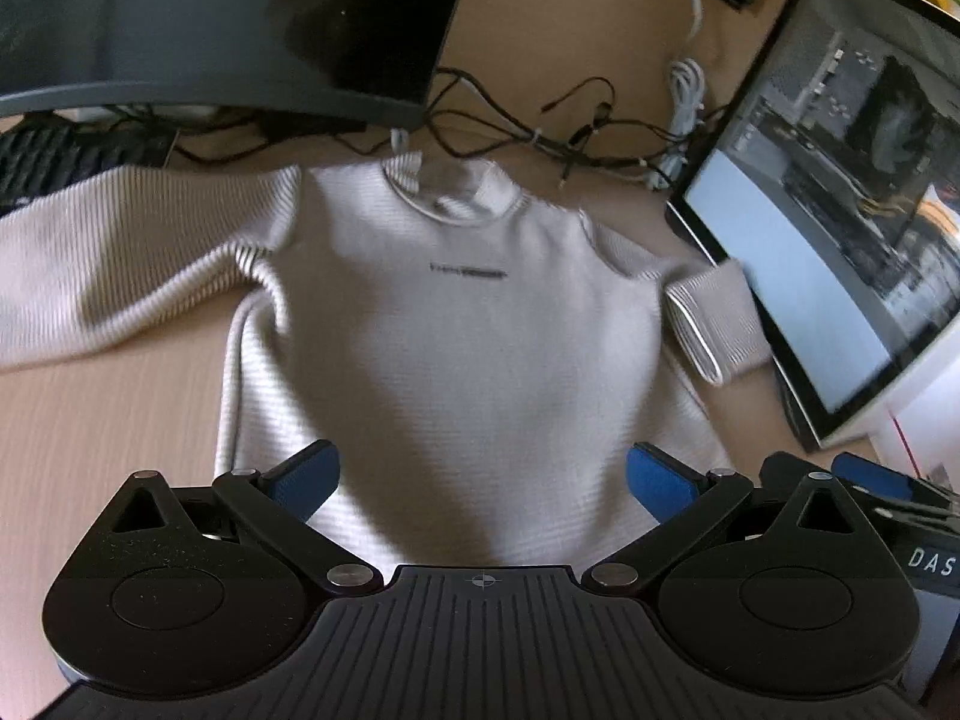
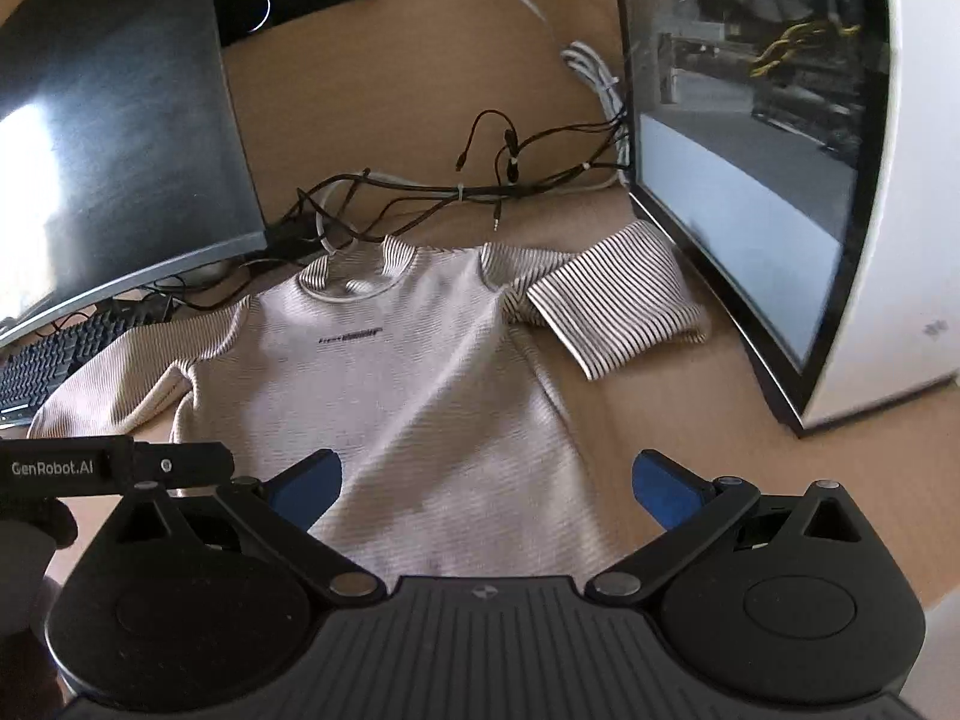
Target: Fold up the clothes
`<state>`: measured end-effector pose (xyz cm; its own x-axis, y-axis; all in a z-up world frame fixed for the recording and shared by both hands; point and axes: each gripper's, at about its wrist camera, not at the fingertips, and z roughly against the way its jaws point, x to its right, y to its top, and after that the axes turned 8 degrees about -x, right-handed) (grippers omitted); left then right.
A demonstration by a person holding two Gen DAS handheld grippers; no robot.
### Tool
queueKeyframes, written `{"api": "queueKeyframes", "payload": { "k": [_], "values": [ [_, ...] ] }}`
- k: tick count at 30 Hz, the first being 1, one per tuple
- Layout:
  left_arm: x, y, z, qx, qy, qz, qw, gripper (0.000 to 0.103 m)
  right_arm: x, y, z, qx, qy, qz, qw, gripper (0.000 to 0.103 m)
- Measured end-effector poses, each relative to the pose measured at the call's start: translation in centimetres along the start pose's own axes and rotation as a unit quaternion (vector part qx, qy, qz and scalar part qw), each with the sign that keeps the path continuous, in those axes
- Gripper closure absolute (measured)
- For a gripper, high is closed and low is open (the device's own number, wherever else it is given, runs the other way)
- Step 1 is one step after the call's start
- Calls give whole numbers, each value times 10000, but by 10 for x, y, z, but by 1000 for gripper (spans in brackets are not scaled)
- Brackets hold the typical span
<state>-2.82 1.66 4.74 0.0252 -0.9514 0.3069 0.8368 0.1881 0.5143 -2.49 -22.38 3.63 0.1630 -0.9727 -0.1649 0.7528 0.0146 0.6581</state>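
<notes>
Left gripper (image 1: 483, 483): black body with blue-padded fingers (image 1: 306, 480), spread wide and grasping nothing; it hung over the lower hem of the garment.
Right gripper (image 2: 486, 486): same build, blue fingers (image 2: 663, 489) also spread wide and empty; it stood just beside the left gripper, over the same hem, its edge visible at the right of the left wrist view.
Garment: beige ribbed long-sleeved knit sweater (image 1: 456, 330) lay flat, front side up, on the counter, collar pointing away from both grippers; a small dark printed mark sat on the chest.
Sleeves: left-hand sleeve stretched outward toward the keyboard; right-hand sleeve was folded back on itself, cuff lying near the computer case.
Counter: light wooden counter (image 2: 690, 420) carried everything.
Behind the collar: tangle of black and white cables (image 2: 456, 192) ran across the counter, touching or just behind the collar.
Far left: dark curved monitor (image 2: 114, 120), with a black keyboard (image 2: 48, 360) under it.
Far right: white glass-sided computer case (image 2: 780, 180), upright, near the folded cuff.
</notes>
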Motion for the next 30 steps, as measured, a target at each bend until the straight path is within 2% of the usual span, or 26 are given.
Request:
{"api": "queueKeyframes", "payload": {
  "k": [3,4,6,7,9,12,14,17,18,24,30],
  "values": [
    [-4,10,-19,-125,334,165,9992,0,-3,20,-26,70,178,182,9996,0],
    [-7,13,-24,-281,453,328,9980,0,-3,26,-36,23,153,220,9996,0],
    [-13,17,-30,-495,298,459,9973,0,-3,41,-55,-163,385,38,9991,0],
    [-14,20,-32,-496,374,452,9970,0,-3,47,-63,-229,661,-19,9976,0],
    [-15,26,-36,-422,683,399,9960,0,-7,56,-82,-312,903,101,9954,0],
    [-16,37,-39,-365,562,589,9960,0,-10,68,-106,-628,1100,9,9919,0],
    [-10,44,-42,-292,617,474,9965,0,-10,71,-119,-824,1291,-42,9882,0],
    [-12,49,-55,-491,611,574,9953,0,-4,71,-137,-1178,1300,-232,9842,0],
    [-15,50,-60,-591,581,611,9947,0,-2,70,-139,-1167,1355,-300,9834,0],
    [-12,49,-65,-551,729,306,9953,0,-5,67,-139,-1057,1319,-105,9855,0],
    [-13,43,-63,-600,712,-36,9957,0,-5,70,-139,-1169,1333,132,9841,0]
  ]
}}
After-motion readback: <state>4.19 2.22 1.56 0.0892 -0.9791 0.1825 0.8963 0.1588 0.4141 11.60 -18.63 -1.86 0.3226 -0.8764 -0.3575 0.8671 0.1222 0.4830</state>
